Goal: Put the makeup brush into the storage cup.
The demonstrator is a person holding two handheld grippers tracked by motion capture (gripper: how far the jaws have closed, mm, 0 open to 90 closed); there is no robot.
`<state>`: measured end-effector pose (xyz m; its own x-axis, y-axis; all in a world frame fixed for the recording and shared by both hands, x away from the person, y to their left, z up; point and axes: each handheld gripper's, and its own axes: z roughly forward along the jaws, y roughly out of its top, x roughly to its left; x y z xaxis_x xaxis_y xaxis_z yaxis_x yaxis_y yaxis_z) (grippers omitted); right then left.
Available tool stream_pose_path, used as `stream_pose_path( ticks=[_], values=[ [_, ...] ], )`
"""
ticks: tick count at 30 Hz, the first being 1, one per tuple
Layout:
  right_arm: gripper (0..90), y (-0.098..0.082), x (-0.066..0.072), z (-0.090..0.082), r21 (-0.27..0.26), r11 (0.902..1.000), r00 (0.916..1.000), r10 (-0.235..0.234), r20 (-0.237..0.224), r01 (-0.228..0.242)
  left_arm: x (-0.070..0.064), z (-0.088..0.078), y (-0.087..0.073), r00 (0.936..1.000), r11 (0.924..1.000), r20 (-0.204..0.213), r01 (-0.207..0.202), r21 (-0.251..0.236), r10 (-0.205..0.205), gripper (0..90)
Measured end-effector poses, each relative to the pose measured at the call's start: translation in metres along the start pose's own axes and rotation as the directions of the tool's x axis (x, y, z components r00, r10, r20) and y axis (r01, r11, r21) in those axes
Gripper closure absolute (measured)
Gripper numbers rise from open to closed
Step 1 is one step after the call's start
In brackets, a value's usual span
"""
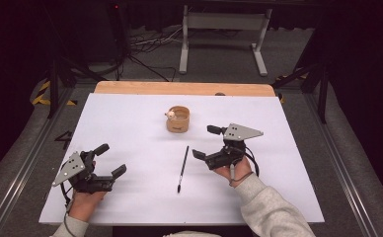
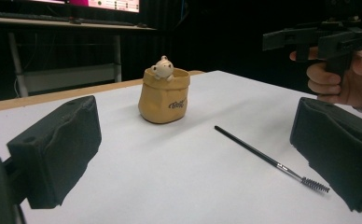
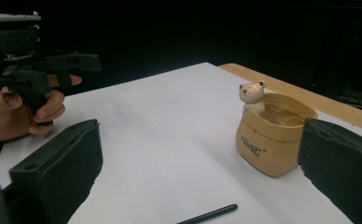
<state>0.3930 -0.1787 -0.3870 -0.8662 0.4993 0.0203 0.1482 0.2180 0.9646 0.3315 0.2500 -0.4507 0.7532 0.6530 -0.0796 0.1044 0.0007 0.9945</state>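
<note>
On white table (image 1: 130, 128), L gripper (image 1: 109, 159) sits near front-left corner, jaws spread wide, nothing btwn them, not touching anything. R gripper (image 1: 203, 141) hovers right of centre, jaws also wide apart, empty. Brush (image 1: 182, 168) lies flat btwn the two, apart from both, bristle end toward person. Tan pot (image 1: 177, 119) w/ small bear on rim stands upright further back, centre, well clear of the brush. In left gripper view the brush (image 2: 272, 159) lies just ahead of the right-side jaw. In right gripper view brush (image 3: 208, 214) cut off at bottom edge; pot (image 3: 268, 141) partly hidden by right-side jaw. Print on pot unreadable. Pot's inside hard to make out.
</note>
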Motion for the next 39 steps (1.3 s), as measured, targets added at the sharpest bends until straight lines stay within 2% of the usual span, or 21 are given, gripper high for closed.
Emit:
stream_pose_path(
  ticks=[5,9,12,15,20,23,25,30,31,32,33,37,39],
  values=[
    [0.3,0.009,-0.001,0.006,0.044,0.9982,0.9988,-0.039,-0.028,0.041,0.000,-0.002,-0.001,1.0000,1.0000,-0.003,0.007,0.000,-0.007,2.8],
    [1.2,0.017,-0.002,0.013,0.111,0.9905,0.9956,-0.076,-0.056,0.081,-0.001,-0.004,-0.001,0.9999,1.0000,-0.010,0.006,0.002,-0.006,2.8],
    [2.8,0.025,-0.003,0.019,0.182,0.9748,0.9902,-0.117,-0.076,0.129,-0.001,-0.005,-0.001,0.9999,1.0000,-0.010,0.007,0.003,-0.007,2.8],
    [3.0,0.031,-0.003,0.022,0.209,0.9658,0.9868,-0.138,-0.084,0.153,-0.001,-0.005,-0.002,0.9999,0.9999,-0.012,0.011,0.004,-0.011,2.8],
    [3.2,0.045,-0.004,0.030,0.293,0.9287,0.9732,-0.204,-0.105,0.227,-0.001,-0.004,-0.001,0.9999,0.9999,-0.007,0.012,0.003,-0.012,2.8],
    [3.2,0.049,-0.006,0.036,0.331,0.9157,0.9719,-0.195,-0.131,0.229,-0.001,-0.002,-0.002,0.9999,0.9999,-0.006,0.009,0.008,-0.009,2.8],
    [3.0,0.050,-0.007,0.041,0.367,0.9010,0.9708,-0.188,-0.149,0.231,-0.002,0.000,-0.003,1.0000,0.9997,-0.003,0.008,0.022,-0.008,2.9],
    [3.1,0.054,-0.004,0.052,0.427,0.8537,0.9524,-0.238,-0.191,0.298,-0.004,0.002,-0.003,0.9999,0.9994,0.003,-0.016,0.031,0.016,3.0],
    [3.1,0.054,-0.004,0.052,0.427,0.8537,0.9524,-0.238,-0.191,0.298,-0.004,0.003,-0.004,0.9998,0.9992,0.004,-0.018,0.034,0.018,3.0],
    [3.2,0.055,-0.003,0.055,0.448,0.8325,0.9429,-0.253,-0.217,0.326,-0.004,0.003,-0.004,0.9999,0.9993,0.004,-0.015,0.034,0.015,3.0],
    [3.1,0.056,-0.003,0.058,0.466,0.8148,0.9367,-0.265,-0.228,0.344,-0.004,0.003,-0.004,0.9998,0.9992,0.004,-0.019,0.036,0.019,3.0],
    [2.8,0.059,0.000,0.064,0.495,0.7796,0.9214,-0.287,-0.262,0.384,-0.004,0.003,-0.004,0.9998,0.9993,0.004,-0.017,0.034,0.017,3.0],
    [2.8,0.059,0.002,0.066,0.504,0.7602,0.9101,-0.304,-0.282,0.410,-0.004,0.003,-0.004,0.9998,0.9992,0.004,-0.018,0.036,0.018,3.0]
  ],
)
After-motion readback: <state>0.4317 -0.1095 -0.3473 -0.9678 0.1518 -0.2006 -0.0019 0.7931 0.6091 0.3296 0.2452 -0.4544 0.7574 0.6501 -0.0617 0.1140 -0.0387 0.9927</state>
